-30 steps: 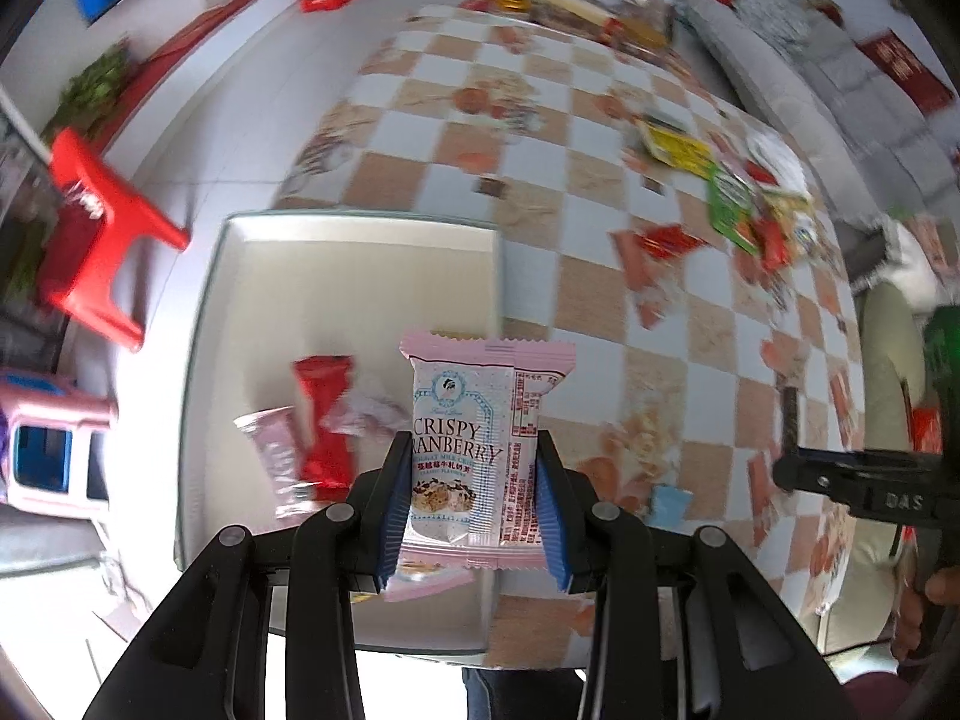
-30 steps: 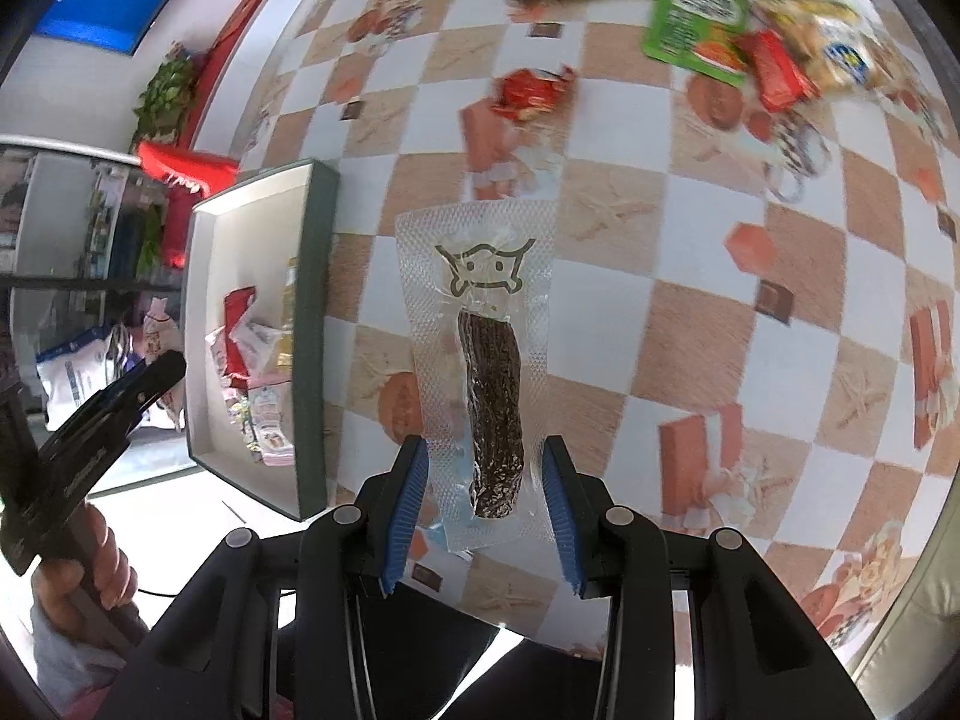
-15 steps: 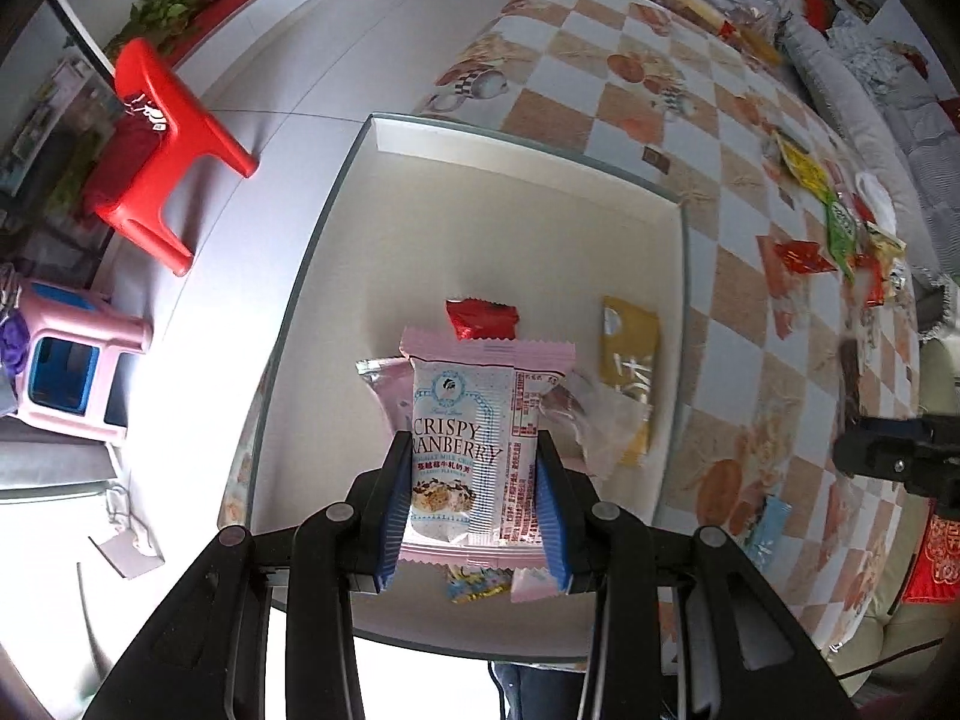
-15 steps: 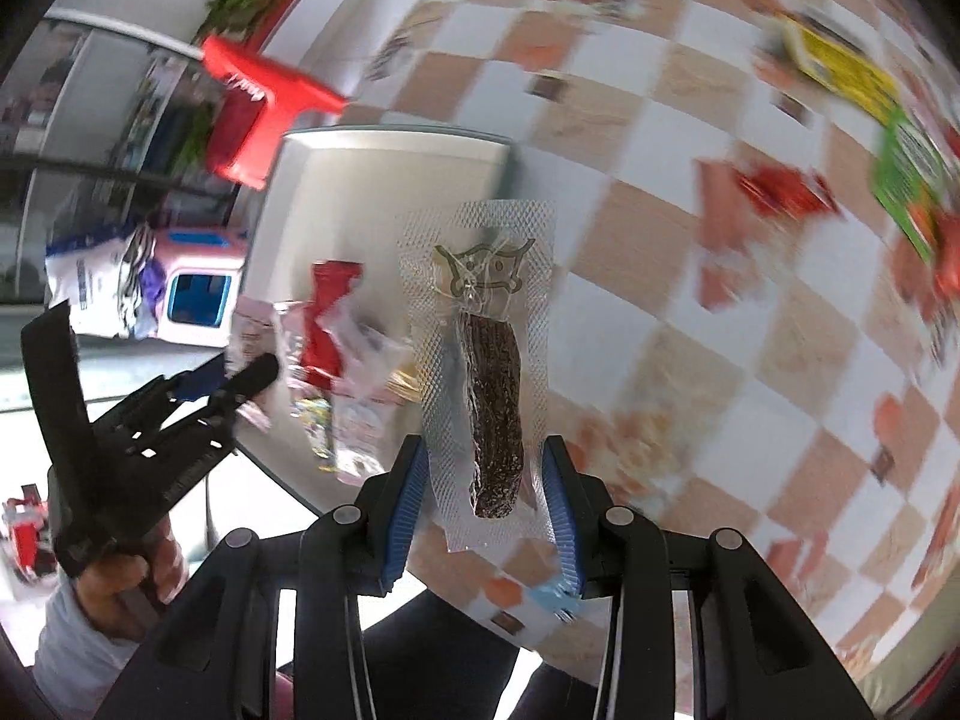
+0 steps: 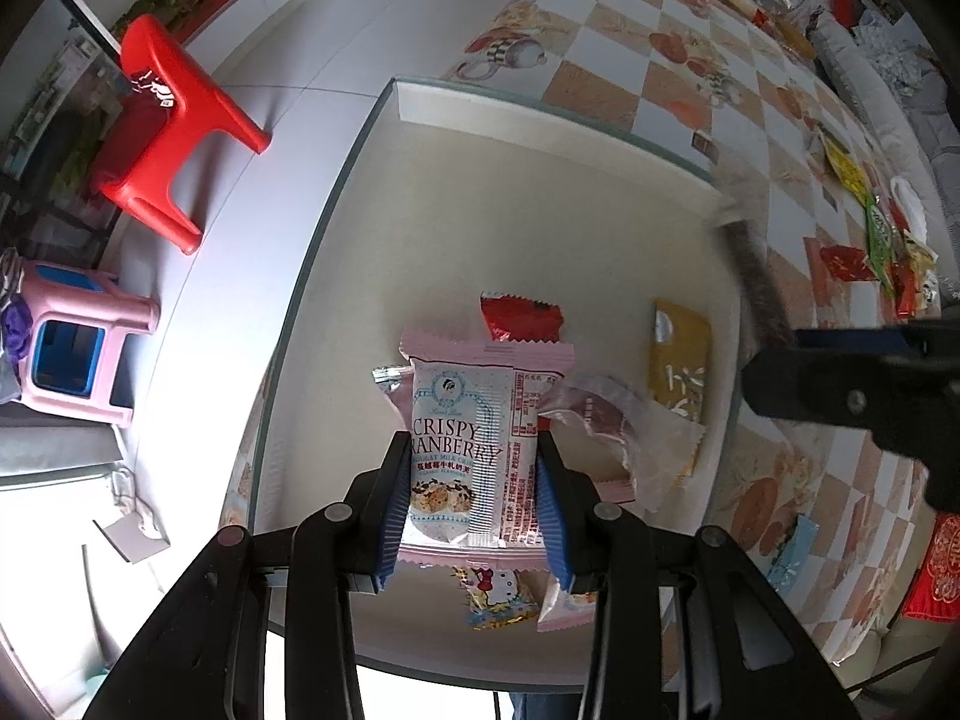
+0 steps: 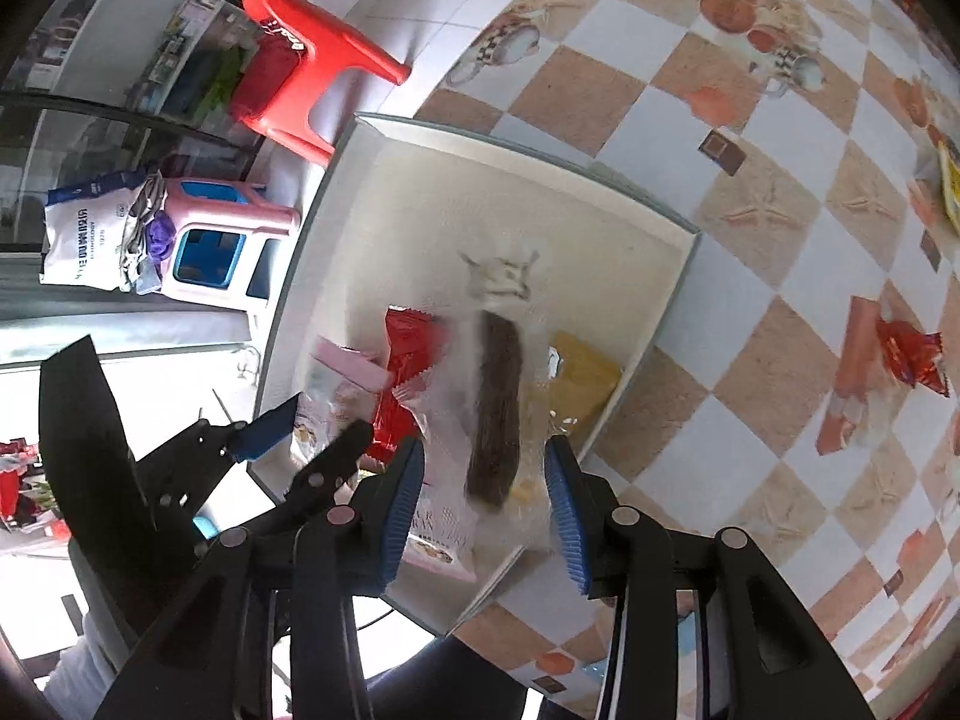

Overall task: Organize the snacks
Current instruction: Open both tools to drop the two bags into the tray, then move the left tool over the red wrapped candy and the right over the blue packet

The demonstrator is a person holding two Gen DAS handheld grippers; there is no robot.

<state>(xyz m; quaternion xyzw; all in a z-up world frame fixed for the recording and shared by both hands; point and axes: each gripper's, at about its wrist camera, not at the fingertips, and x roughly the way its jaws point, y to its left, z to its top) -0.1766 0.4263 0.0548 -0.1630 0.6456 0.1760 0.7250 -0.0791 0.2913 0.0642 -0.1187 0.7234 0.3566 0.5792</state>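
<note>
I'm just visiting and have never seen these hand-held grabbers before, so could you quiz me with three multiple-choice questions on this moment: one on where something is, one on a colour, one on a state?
1. Where is the cranberry packet?
A. between the left gripper's fingers, above the tray
B. on the red stool
C. on the checked tablecloth

2. What colour is the packet lying by the tray's right wall?
A. green
B. mustard yellow
C. blue

3. What is the right gripper doing?
A. hanging open with nothing in it
B. resting shut on the tablecloth
C. gripping a clear pouch with a dark stick

Answers:
1 A, the left gripper pinches it over the tray.
2 B, the yellow packet shows it.
3 C, the right gripper clamps the blurred meat-stick pouch.
</note>
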